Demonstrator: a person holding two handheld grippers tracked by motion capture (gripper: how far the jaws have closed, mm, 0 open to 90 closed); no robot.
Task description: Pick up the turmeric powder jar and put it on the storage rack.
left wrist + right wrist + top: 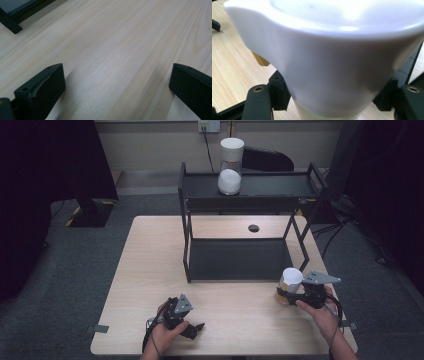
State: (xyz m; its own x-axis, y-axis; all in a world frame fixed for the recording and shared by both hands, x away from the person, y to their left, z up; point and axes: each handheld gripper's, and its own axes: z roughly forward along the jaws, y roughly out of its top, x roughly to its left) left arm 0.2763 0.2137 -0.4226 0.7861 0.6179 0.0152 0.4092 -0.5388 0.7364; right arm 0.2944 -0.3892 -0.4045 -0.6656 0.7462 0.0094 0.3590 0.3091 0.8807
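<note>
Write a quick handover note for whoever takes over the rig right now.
Right gripper: jaws shut on the white-lidded jar at the table's right front, by the black shelf rack's lower corner.
Left gripper: jaws open, holding nothing, low over the table's front.
A second white-lidded jar stands on the rack's top shelf.
Done: jar gripped.
Left: probably lift it and set it on the rack.

A two-level rack (240,257) stands on the far half of the table (145,270). A lidded jar (230,166) sits on its upper shelf, left of middle. Near the table's right front edge, just before the rack's right corner, another jar (290,285) stands between the right gripper's (286,294) jaws. The left gripper (192,329) rests at the front edge, left of centre
</note>
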